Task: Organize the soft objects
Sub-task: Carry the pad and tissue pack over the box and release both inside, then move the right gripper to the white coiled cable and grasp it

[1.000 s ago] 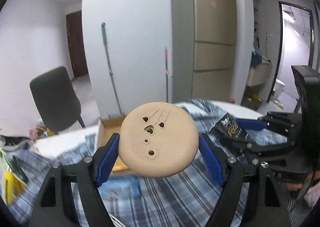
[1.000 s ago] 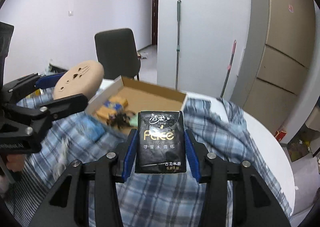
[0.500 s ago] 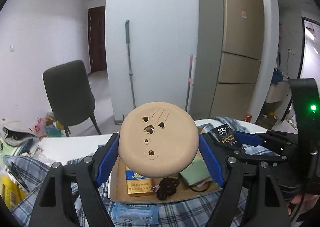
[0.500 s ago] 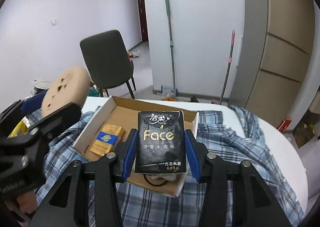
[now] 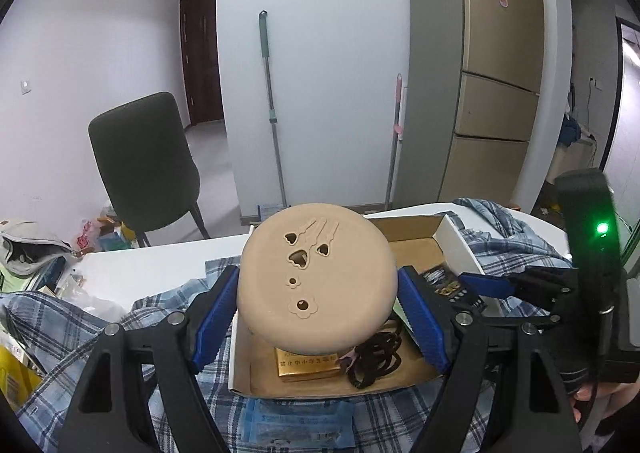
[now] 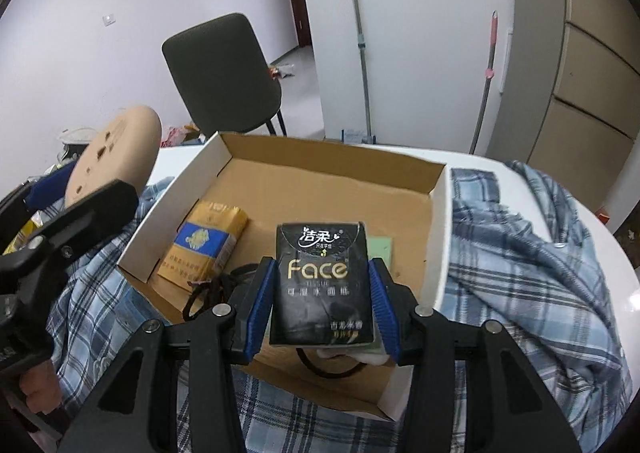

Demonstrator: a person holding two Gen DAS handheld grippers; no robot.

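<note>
Right now your left hand-held gripper (image 5: pixel 318 307) stands wide, and its blue pads clamp the two sides of a round tan cushion-like disc (image 5: pixel 316 279). You hold the disc tilted, its flat face with small heart and flower cut-outs turned toward the camera and its top edge leaning away; being round, it has no clear long axis. It hangs over the near left part of an open cardboard box (image 5: pixel 448 237), above a gold cigarette pack (image 5: pixel 306 365) and a tangle of dark hair ties (image 5: pixel 374 359) lying inside.

Your right hand-held gripper (image 6: pixel 322 301) is set much narrower, pads pressed on the long sides of a black tissue pack (image 6: pixel 322 285) printed "Face". The pack's long axis runs straight ahead along the fingers, with its top end pointing away from you and down toward the box floor, printed face up. It hovers over the near right part of the box (image 6: pixel 336 161), above a pale green item (image 6: pixel 380 247) and a dark loop (image 6: pixel 328 371); whether it touches anything beneath I cannot tell. In this view the cigarette pack (image 6: pixel 208 243) lies to its left, long axis angled toward the far right corner.

That box sits on a blue plaid shirt (image 6: pixel 516 269) spread over the white worktop (image 5: pixel 152 257). Your left gripper with the disc (image 6: pixel 114 155) shows at the left edge of the right view.
</note>
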